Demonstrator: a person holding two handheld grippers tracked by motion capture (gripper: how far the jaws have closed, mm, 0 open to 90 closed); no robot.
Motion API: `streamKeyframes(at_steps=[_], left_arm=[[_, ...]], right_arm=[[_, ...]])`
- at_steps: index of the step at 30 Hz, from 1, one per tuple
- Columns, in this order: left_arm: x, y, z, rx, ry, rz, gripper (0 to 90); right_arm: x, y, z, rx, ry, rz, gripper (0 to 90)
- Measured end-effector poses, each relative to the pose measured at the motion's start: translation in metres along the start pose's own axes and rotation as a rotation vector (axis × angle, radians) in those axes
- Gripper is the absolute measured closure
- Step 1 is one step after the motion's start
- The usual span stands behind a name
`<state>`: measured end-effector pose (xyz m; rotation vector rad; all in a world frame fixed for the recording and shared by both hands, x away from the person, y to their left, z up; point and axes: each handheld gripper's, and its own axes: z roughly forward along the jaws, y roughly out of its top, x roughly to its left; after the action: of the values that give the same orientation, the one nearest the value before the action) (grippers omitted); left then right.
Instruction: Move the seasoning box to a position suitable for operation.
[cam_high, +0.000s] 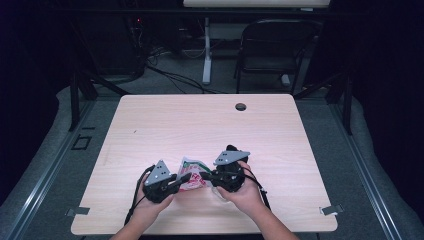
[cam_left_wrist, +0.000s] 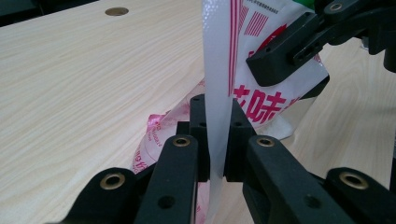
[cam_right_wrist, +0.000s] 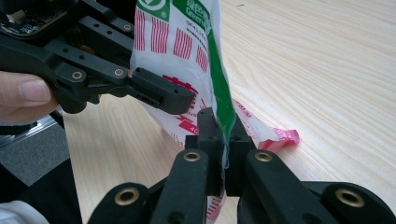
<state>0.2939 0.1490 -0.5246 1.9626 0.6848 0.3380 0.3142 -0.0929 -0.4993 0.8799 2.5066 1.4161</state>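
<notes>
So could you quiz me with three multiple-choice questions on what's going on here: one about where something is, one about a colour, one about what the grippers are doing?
1. Where is the plastic packet?
A. by the table's round hole
B. between the two grippers, near the table's front edge
C. on the chair

2. What colour is the packet's printed lettering?
A. blue
B. black
C. red

3. What are the left gripper and right gripper doing?
A. both shut on the packet
B. both open
C. one resting on the table

Answers: 1 B, the high view shows it between the hands; 2 C, the left gripper view shows red characters; 3 A, each gripper view shows film pinched between the jaws.
</notes>
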Motion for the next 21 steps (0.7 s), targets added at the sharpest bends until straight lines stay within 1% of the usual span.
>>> streamKeyframes(at_steps=[3, 9, 11, 13, 14, 16, 18, 21], left_arm=[[0.0008, -0.0002, -0.0008, -0.001, 0.004, -0.002, 83.6], [0.0043, -0.002, -0.0031, -0.013, 0.007, -0.008, 78.6], [0.0058, -0.0026, -0.0042, -0.01, 0.011, -0.012, 75.8], [0.0072, -0.0038, -0.0046, -0.011, 0.016, -0.02, 70.7], [0.0077, -0.0042, -0.0044, -0.016, 0.014, -0.022, 70.2], [0.0088, -0.0046, -0.0049, -0.01, 0.016, -0.017, 68.3], [0.0088, -0.0051, -0.0047, -0.008, 0.02, -0.022, 66.0], [0.0088, -0.0064, -0.0031, 0.001, 0.036, -0.015, 61.5]], right_arm=[[-0.0009, 0.0017, -0.0002, 0.014, 0.002, -0.006, 89.5], [-0.001, 0.0035, 0.0011, 0.004, -0.001, -0.012, 90.0], [-0.0012, 0.0039, 0.0014, -0.002, -0.003, -0.011, 90.0], [-0.0008, 0.004, 0.0018, -0.011, -0.01, -0.02, 90.0], [-0.0006, 0.004, 0.002, -0.017, -0.01, -0.022, 90.0], [-0.0003, 0.004, 0.0022, -0.028, -0.013, -0.024, 90.0], [-0.0001, 0.0039, 0.0024, -0.036, -0.012, -0.025, 90.0], [0.0008, 0.0042, 0.0033, -0.051, -0.005, -0.029, 90.0]])
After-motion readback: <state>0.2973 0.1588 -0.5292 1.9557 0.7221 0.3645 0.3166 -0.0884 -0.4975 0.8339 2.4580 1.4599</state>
